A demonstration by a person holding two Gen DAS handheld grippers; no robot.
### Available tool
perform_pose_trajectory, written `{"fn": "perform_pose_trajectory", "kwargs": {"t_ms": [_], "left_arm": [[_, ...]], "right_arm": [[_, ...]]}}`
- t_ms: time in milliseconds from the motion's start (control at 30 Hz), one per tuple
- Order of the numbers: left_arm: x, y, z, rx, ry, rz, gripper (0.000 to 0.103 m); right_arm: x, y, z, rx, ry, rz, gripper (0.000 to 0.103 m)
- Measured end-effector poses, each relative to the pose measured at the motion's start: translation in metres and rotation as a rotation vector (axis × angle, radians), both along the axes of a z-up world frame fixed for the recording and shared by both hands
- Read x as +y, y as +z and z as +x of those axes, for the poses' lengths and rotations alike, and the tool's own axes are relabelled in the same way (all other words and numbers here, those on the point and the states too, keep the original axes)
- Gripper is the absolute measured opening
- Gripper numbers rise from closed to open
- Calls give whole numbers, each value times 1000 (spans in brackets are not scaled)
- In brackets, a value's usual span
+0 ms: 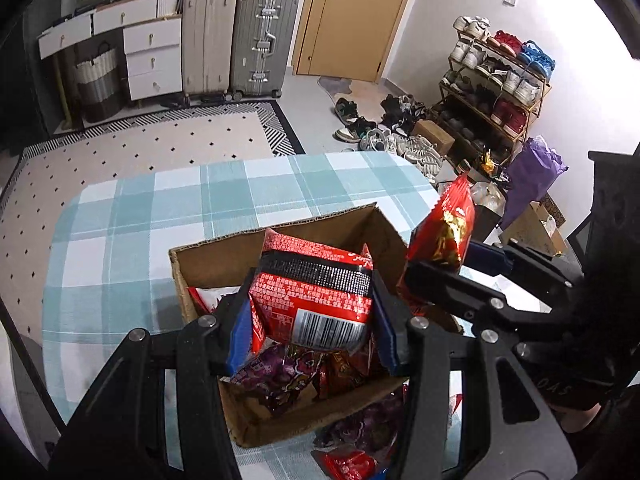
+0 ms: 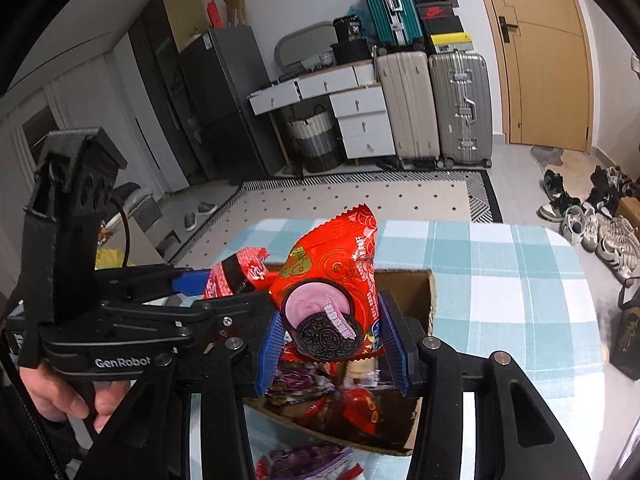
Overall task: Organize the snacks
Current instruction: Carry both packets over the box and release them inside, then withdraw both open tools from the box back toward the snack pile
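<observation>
Several packets already lie inside the cardboard box (image 1: 280, 240) at the lower centre of the left wrist view, purple and red wrappers piled on its floor, so the sorting looks well under way; a few more wrappers, among them a purple packet (image 2: 304, 460) at the bottom edge of the right wrist view, rest on the checked counter (image 1: 132, 248) just outside the box's near wall and seem to be what is left to gather. Both tools carry a load above the box. The left tool (image 1: 310, 320) is clenched on a red noodle-style packet (image 1: 312, 292), its blue pads pressing the packet's two sides, barcode end toward the camera, and it hangs over the box's open top, tilted downward. The right tool (image 2: 332, 344) is clamped on a red cookie packet (image 2: 332, 280) with a sandwich cookie printed on it, held upright over the box's near edge, also angled down. In the right wrist view, a hand (image 2: 68, 396) grips the left tool's handle at the lower left. My judgement is that both packets are about to be dropped into the box
</observation>
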State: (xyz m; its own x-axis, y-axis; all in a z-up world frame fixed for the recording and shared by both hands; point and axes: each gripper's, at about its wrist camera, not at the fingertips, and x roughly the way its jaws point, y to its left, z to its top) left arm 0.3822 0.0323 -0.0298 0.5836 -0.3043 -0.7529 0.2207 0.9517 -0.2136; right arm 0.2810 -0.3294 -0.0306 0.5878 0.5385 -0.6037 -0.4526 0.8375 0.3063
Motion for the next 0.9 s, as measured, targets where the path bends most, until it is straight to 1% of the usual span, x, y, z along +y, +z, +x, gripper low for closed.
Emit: {"fn": "perform_pose_trajectory", "kwargs": {"t_ms": [133,167,200,233,300,367,600,767,900], "left_arm": [[1,-16,12,24,-1,-12,49],[2,-19,15,35,9,-20,55],[4,-21,17,44,19,-27,63],[6,-23,19,46,32,-29,65],[10,-23,19,31,37,-27,74],[11,-21,17,13,44,-9,79],[11,-6,1,-18,48,12,79],[8,10,-20,-42,48,17,79],[3,23,-43,-73,49,38,81]], "right_arm": [[-1,-15,9,25,-6,-5,47],[-2,-18,12,35,2,4,48],[-3,-20,13,40,10,19,54],[-6,-21,13,39,5,29,63],[-11,-21,12,21,-1,40,67],[-14,-18,8,-4,-4,43,67],[-23,2,-9,-53,-21,36,67],[-28,20,-27,-90,-24,38,67],[-32,34,-45,-121,-38,36,67]]}}
